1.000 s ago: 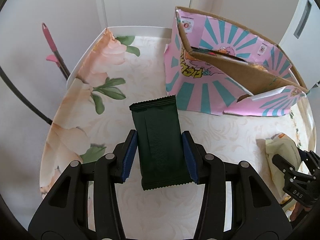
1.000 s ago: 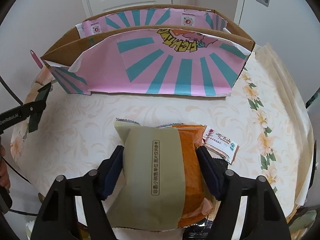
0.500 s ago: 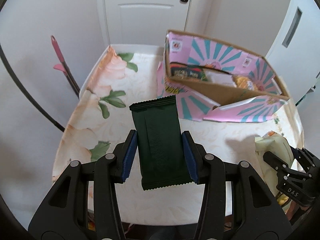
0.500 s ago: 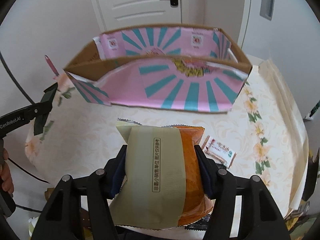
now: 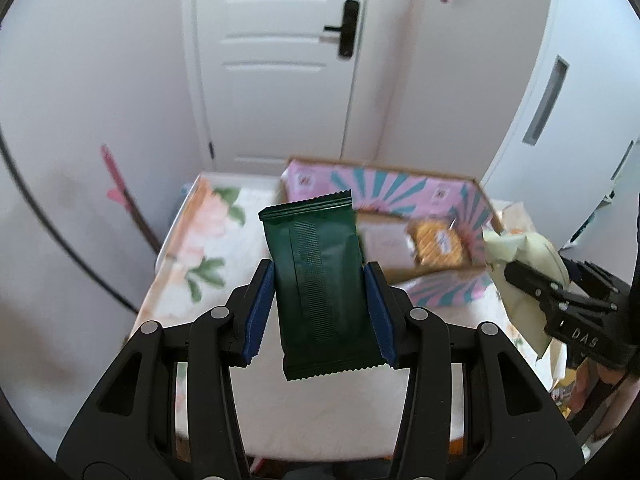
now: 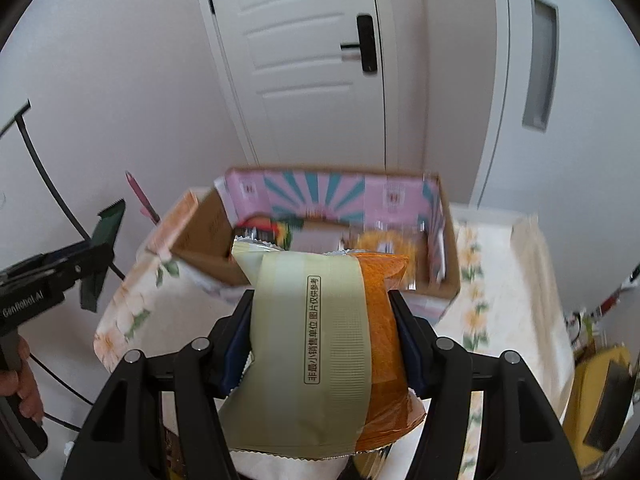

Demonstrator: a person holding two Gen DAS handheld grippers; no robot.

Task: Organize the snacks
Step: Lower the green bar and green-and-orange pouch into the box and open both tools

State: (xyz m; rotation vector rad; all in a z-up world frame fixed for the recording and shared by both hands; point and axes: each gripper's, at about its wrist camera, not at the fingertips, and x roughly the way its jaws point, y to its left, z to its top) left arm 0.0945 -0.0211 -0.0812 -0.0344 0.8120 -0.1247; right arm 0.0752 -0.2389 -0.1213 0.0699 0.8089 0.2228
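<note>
- Gripping a dark green snack packet [image 5: 320, 288] by its long edges, the left claw [image 5: 320, 312] is clenched on it with both blue pads [image 5: 258, 316] pressed against the wrapper.
- That packet stands nearly upright between the pads, its crimped top edge overlapping the near wall of the box in the left wrist view.
- Over on the right, the right claw [image 6: 320, 332] is clamped around a pale green and orange snack bag [image 6: 320, 344], whose sides bulge between the pads.
- Both snacks hang in the air above the counter [image 5: 320, 412], which is covered by a floral cloth.
- At the far side of the counter sits the pink and teal cardboard box [image 6: 440, 248], open at the top.
- Inside the box lie several snacks, among them an orange packet [image 5: 438, 242] towards its right end; the rest are too blurred to name.
- In the left wrist view the right claw and its pale bag show at the right edge, near the box's right end.
- Behind the counter stands a white door [image 5: 280, 64] with a black handle.
</note>
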